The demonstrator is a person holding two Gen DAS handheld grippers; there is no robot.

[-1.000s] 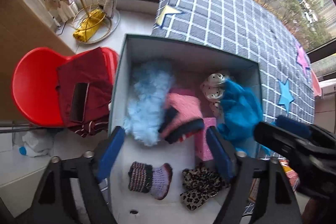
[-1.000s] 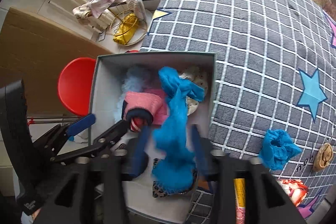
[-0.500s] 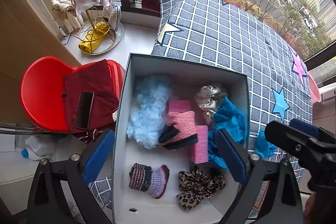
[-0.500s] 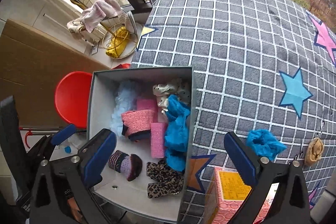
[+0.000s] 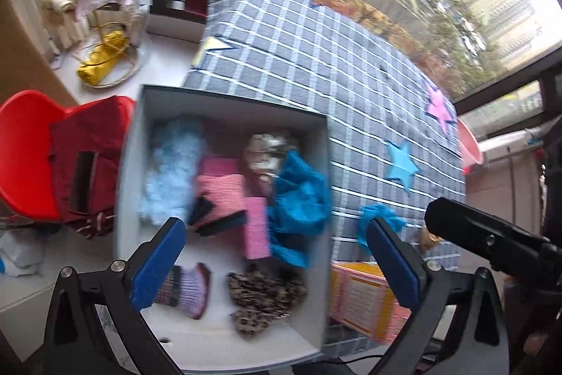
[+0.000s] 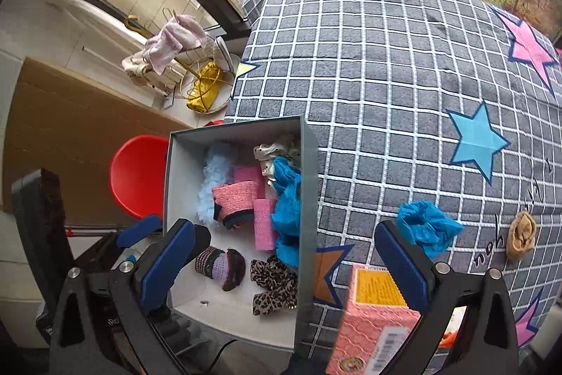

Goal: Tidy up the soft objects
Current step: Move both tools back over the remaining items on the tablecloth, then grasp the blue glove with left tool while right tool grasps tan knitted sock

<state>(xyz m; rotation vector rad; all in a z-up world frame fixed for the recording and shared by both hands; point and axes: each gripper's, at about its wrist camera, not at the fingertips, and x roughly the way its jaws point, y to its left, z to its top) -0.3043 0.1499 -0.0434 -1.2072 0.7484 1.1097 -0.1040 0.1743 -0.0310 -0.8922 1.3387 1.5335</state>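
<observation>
A grey box (image 5: 224, 101) (image 6: 309, 185) stands at the bed's left edge. In it lie a blue cloth (image 5: 298, 202) (image 6: 286, 206), a light blue fluffy piece (image 5: 168, 174), pink knit items (image 5: 221, 188) (image 6: 235, 195), a striped sock (image 5: 189, 287) and a leopard-print piece (image 5: 263, 297) (image 6: 274, 280). A second blue cloth (image 6: 426, 227) (image 5: 377, 217) and a tan item (image 6: 523, 234) lie on the checked bedcover. My left gripper (image 5: 277, 266) is open and empty above the box. My right gripper (image 6: 286, 266) is open and empty over the box's right wall.
A pink carton (image 6: 372, 318) (image 5: 365, 297) lies on the bedcover (image 6: 386, 76) by the box. A red chair (image 5: 28, 157) with dark red clothes stands left of the box. A wire rack with cloths (image 5: 105, 34) stands by the window.
My right gripper opened and let the blue cloth drop into the box, then drew back. Both grippers have pulled up and away from the box.
</observation>
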